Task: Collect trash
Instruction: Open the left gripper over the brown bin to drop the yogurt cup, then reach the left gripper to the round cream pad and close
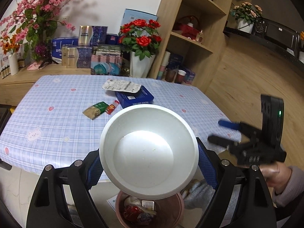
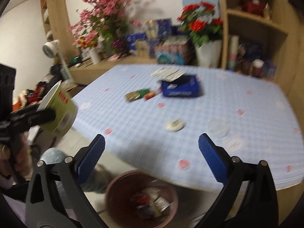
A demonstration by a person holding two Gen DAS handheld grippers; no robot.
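Note:
My left gripper (image 1: 150,168) is shut on a white-lined instant noodle cup (image 1: 149,152), green outside (image 2: 58,110), tilted on its side above a pink trash bin (image 1: 172,213) on the floor. The bin (image 2: 114,186) holds several wrappers. My right gripper (image 2: 152,142) stands open with nothing between its blue pads, over the table's near edge and the bin; in the left wrist view the right gripper (image 1: 215,131) is blurred at the right. On the checked tablecloth (image 1: 57,123) lie a green sachet (image 1: 96,110), a red packet (image 1: 112,107), a blue box (image 1: 134,96) and a foil lid (image 1: 121,85).
A round lid (image 2: 175,125) and a clear disc (image 2: 218,127) lie near the table's front. Boxes, pink blossoms (image 1: 43,9) and a rose pot (image 1: 141,57) crowd the sideboard behind. A wooden shelf unit (image 1: 199,28) stands at the right. A person's hand and sleeve (image 1: 283,180) hold the right gripper.

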